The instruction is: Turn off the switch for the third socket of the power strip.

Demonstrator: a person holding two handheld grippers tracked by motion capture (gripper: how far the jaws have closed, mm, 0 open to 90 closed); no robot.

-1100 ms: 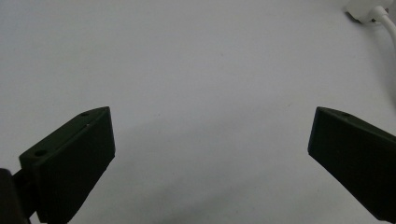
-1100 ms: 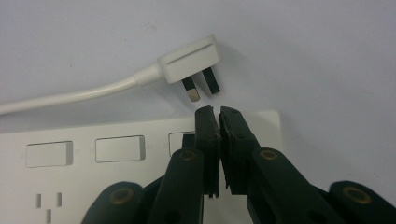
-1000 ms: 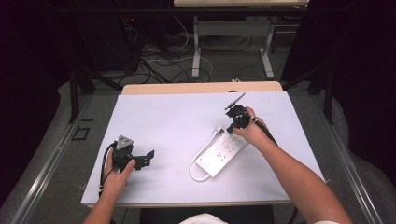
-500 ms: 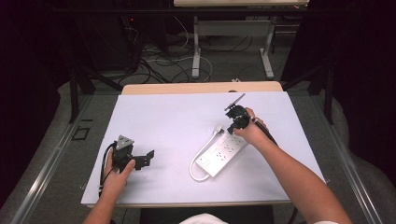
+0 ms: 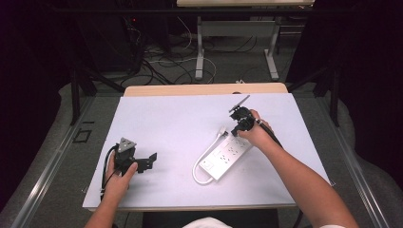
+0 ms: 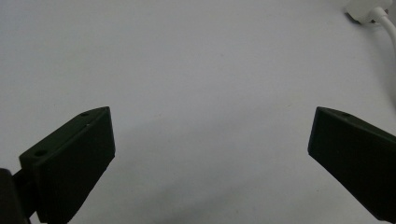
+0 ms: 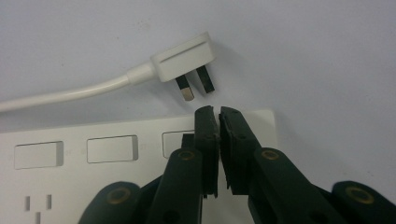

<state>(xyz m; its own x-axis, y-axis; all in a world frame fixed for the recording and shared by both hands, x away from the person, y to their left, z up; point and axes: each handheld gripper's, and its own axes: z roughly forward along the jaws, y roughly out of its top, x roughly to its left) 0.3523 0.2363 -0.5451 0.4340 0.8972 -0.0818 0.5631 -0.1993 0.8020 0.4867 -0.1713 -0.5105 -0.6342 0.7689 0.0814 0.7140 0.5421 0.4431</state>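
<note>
Two fingers (image 7: pixel 218 112) closed over power strip (image 7: pixel 116 154); plug (image 7: pixel 184 60) just beyond.

A white power strip (image 5: pixel 227 156) with its white plug (image 7: pixel 184 60) lies on a pale grey table (image 5: pixel 171 118).

Wide-open claw (image 6: pixel 210 154) above white table (image 6: pixel 196 70)

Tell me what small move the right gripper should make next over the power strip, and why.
Probably open the jaws and ease forward toward the white plug. The right gripper has its jaws shut with nothing between them, hovering over the end of the power strip, and the plug lies loose on the table just beyond its tips. The left gripper waits open over bare table.
</note>
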